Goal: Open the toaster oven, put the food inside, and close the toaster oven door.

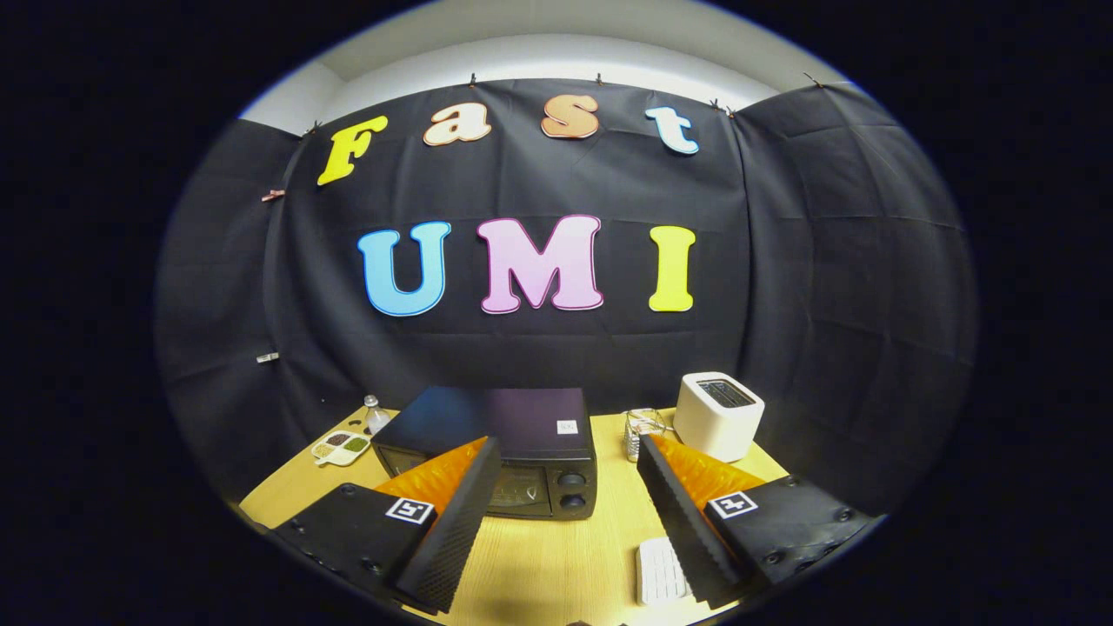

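Hovering with tongs (556,513) spread wide, gripping nothing; looking down at the toaster oven (496,452) sitting shut on the desk (556,556), just ahead. Seeing a white toaster (718,415) sitting beyond, off right.

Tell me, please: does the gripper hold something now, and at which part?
Nothing is held. The gripper is open, with bare table between its fingers. The toaster oven stands just ahead of them, untouched, its door shut.
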`<state>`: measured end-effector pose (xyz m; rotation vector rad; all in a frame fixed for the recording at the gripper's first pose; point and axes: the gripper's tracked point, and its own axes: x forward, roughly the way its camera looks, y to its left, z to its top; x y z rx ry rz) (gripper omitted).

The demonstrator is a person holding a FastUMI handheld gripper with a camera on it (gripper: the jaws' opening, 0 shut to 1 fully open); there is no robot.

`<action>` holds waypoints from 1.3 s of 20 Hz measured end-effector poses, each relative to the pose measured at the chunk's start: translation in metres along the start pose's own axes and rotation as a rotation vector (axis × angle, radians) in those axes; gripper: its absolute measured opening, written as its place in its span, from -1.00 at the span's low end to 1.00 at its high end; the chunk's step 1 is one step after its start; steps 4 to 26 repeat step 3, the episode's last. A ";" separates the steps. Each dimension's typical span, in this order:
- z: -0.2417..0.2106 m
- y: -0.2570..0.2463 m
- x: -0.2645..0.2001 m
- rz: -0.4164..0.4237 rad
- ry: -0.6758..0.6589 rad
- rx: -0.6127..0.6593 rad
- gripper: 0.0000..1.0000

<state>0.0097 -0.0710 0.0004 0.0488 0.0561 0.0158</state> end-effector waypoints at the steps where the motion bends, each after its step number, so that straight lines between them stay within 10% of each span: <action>1: -0.001 -0.002 0.003 0.006 0.004 0.002 0.96; 26: 0.002 -0.003 0.009 0.020 0.001 0.007 0.97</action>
